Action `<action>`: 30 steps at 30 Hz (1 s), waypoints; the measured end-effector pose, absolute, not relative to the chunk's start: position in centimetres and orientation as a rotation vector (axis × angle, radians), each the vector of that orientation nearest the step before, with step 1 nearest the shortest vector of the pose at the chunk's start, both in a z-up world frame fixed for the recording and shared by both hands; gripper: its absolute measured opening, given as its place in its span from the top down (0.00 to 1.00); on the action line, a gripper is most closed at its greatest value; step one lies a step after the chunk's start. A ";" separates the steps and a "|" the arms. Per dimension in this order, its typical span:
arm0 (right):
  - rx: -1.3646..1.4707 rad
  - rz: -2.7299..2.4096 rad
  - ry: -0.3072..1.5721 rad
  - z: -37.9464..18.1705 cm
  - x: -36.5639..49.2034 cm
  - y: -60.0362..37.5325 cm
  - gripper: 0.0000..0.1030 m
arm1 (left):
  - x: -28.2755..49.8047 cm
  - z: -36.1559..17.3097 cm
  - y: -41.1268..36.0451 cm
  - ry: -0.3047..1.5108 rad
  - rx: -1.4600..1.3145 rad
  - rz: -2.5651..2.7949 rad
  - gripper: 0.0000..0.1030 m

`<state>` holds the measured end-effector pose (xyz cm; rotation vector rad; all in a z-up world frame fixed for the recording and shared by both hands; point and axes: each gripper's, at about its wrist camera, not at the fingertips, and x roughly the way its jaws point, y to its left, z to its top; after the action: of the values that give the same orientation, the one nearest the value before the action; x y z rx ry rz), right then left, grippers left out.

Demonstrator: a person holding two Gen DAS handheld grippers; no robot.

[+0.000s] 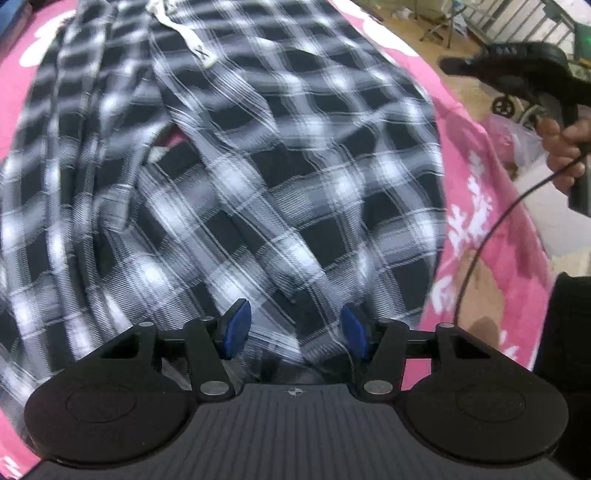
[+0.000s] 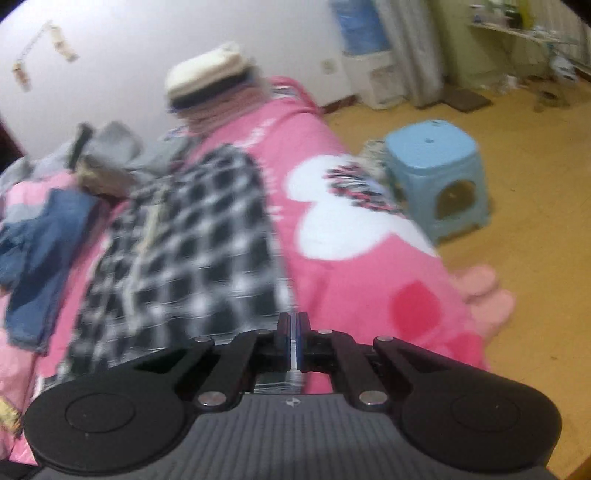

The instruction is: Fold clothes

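1 black-and-white checked garment (image 1: 258, 177) lies spread on a bed covered by a pink bedspread (image 1: 476, 206) with white shapes and lettering. The left tool (image 1: 295, 330) hangs low over the near part of this cloth, its 2 blue-padded fingers (image 1: 236, 328) spread well apart with checked fabric showing between and beneath them — whether the pads touch the cloth cannot be told through the blur. Ahead of this tool the garment rises in several rumpled folds, and a white strip (image 1: 184, 29) runs across its far end. To the right of the left tool, a hand (image 1: 565, 147) grips the dark handle of the right tool (image 1: 517, 62), with 1 black cable (image 1: 495, 229) trailing down from it.

In the right wrist view the right tool (image 2: 293, 341) has its 2 fingers pressed together, a thin pale line between the pads; a bit of checked cloth shows just below them, but whether it is pinched cannot be told. Ahead and to the left of this tool lies the checked garment (image 2: 184, 236). Further left sits 1 blue denim piece (image 2: 40, 243), and beyond it a grey heap of clothes (image 2: 110, 155). Far ahead stands 1 stack of folded items (image 2: 214, 88), white on top. To the right, on the yellow floor, are 1 light-blue stool (image 2: 436, 173) and 2 pink slippers (image 2: 484, 291) just beside the bed edge.
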<state>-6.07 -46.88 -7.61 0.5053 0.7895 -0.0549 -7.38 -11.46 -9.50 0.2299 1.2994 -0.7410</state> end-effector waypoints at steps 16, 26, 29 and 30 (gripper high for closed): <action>0.416 0.275 0.909 -6.7 -4.4 -37.1 0.97 | -5.4 -3.8 -2.5 1.039 0.300 -0.665 0.29; 0.435 0.394 0.933 -4.7 -5.8 -31.4 0.97 | -4.6 -8.9 4.7 1.212 0.291 -0.372 0.33; 0.420 0.402 0.947 -4.6 -6.4 -30.7 0.97 | -4.2 -8.9 6.2 1.192 0.132 -0.357 0.60; 0.424 0.394 0.952 -4.7 -6.5 -30.8 0.97 | -4.1 -8.9 6.4 1.192 0.122 -0.349 0.70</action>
<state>-6.54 -30.76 -4.68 0.4239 0.9518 0.3943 -4.13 6.36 -8.95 0.1219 1.1921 -0.3490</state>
